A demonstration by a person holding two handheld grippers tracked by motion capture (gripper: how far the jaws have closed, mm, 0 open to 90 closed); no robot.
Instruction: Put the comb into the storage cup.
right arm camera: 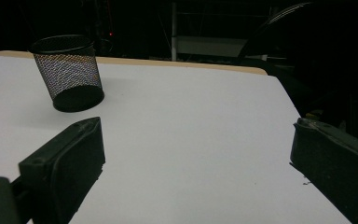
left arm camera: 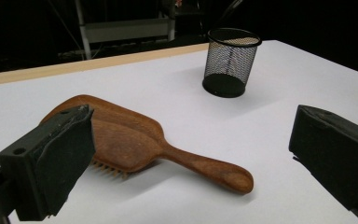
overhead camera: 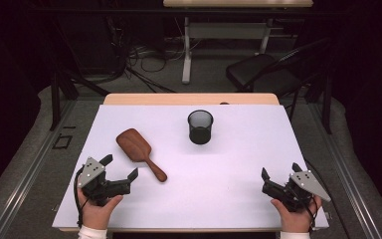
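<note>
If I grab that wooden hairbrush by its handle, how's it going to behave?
The wooden hairbrush looks rigid, so it should lift without flexing. Its broad head probably outweighs the slim handle, so it may droop head-down. The wood looks smooth and glossy, so it could slip. Lying bristles-down, it seems unlikely to roll.

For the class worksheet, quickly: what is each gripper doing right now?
Left gripper: open, holding nothing, near the wooden hairbrush.
Right gripper: open, holding nothing, over the bare white table.
</note>
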